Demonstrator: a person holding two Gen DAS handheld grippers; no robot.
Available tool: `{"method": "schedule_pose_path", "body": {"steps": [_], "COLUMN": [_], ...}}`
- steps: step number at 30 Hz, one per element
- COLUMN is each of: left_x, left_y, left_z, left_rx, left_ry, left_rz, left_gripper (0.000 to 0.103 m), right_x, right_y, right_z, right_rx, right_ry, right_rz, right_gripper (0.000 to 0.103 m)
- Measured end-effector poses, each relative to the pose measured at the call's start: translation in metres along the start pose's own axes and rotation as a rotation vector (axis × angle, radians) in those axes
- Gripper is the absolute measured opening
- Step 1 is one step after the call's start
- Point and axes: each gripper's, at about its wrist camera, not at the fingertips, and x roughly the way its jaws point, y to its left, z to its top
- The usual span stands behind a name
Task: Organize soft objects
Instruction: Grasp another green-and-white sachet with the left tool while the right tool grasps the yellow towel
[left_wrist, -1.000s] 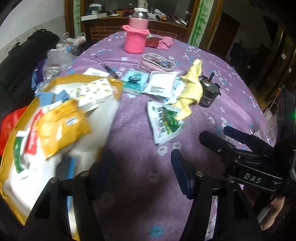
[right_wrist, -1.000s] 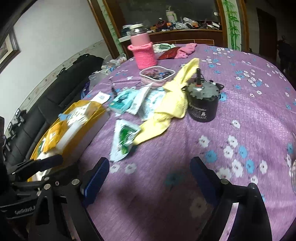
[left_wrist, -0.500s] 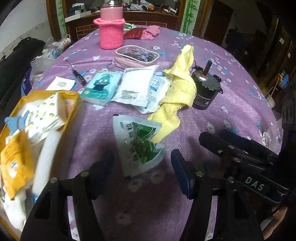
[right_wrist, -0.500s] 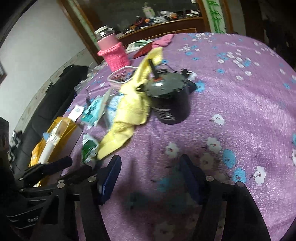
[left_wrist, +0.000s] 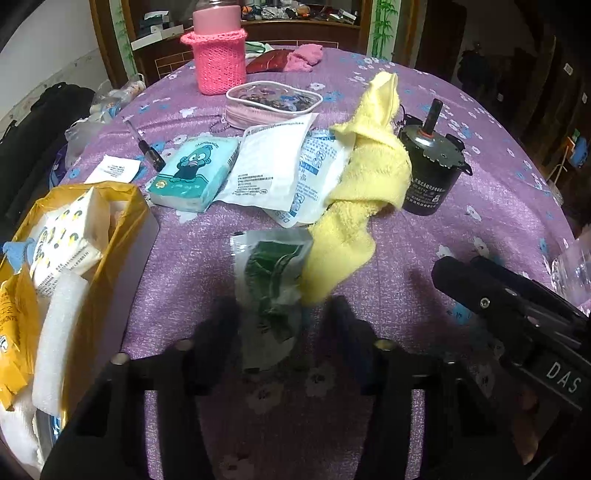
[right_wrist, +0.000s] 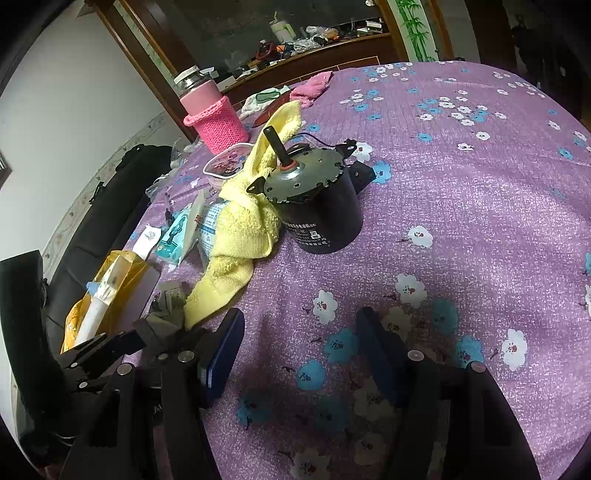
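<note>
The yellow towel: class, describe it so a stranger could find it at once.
On the purple flowered tablecloth, find the black cylindrical motor with its upright shaft. The yellow towel lies crumpled against its side, trailing toward the open left gripper. It is the only fluffy cloth among flat plastic packets.

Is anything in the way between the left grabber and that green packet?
Nothing visible blocks it. The left hand-held gripper is open, and the green packet lies flat on the purple tablecloth, reaching in between its fingers. Only the yellow towel overlaps the packet's far right corner.
</note>
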Motion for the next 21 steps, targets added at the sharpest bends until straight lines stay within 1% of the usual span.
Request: {"method": "schedule_pose_path", "body": {"steps": [2,3,4,7,8,10,11,13,17,19,21], "left_x": [-0.001,-0.001,-0.003,-0.012,-0.017,-0.028,-0.034,-0.047,-0.071,-0.086,-0.096], "left_y": [0.001,0.001,0.002,0.008,0.013,0.028,0.033,0.043,0.059,0.068,0.075], "left_z": [0.0,-0.001,-0.001,-0.004,-0.007,-0.013,-0.015,-0.022,-0.032,-0.036,-0.038], "left_rx": [-0.001,-0.002,-0.004,-0.022,-0.042,-0.107,-0.126,-0.139,-0.178,-0.19,-0.196], "left_ry": [-0.003,-0.004,-0.005,-0.02,-0.02,-0.015,-0.018,-0.026,-0.046,-0.08,-0.101], "left_rz": [0.0,-0.002,-0.011,-0.052,-0.087,-0.182,-0.21,-0.22,-0.265,-0.265,-0.265], "left_gripper": [0.033,0.025,0.014,0.008,0.008,0.008,0.008,0.008,0.008,0.008,0.008], "right_x": [0.0,0.0,0.0,0.001,0.001,0.001,0.002,0.003,0.009,0.016,0.018], "right_y": [0.001,0.002,0.002,0.003,0.004,0.005,0.006,0.01,0.032,0.045,0.057], "right_z": [0.0,0.0,0.0,0.0,0.0,0.0,0.0,0.001,0.01,0.019,0.031], "right_rx": [-0.001,-0.002,-0.003,-0.01,-0.012,-0.017,-0.023,-0.025,-0.027,-0.04,-0.059], "right_ry": [-0.001,-0.001,-0.002,-0.002,-0.001,0.004,0.008,0.017,0.084,0.114,0.105], "right_rz": [-0.003,-0.005,-0.005,-0.002,0.003,0.016,0.024,0.038,0.127,0.099,0.046], "right_gripper": [0.063,0.063,0.063,0.063,0.063,0.063,0.063,0.064,0.064,0.064,0.064]}}
